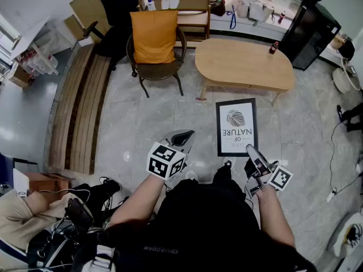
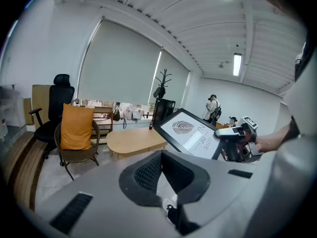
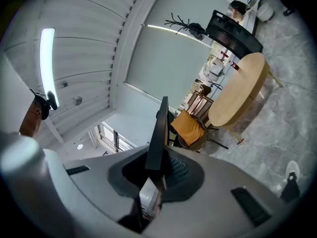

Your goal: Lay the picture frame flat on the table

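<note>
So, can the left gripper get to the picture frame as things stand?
Probably yes: the left gripper holds nothing, and only open air lies between it and the picture frame, which the right gripper clamps by one edge.

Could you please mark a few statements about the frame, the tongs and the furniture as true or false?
1. The right tongs grip the frame. True.
2. The frame lies flat on the table. False: it is held in the air above the floor, short of the table.
3. The left tongs hold nothing. True.
4. The cushion on the chair is blue. False: it is orange.
</note>
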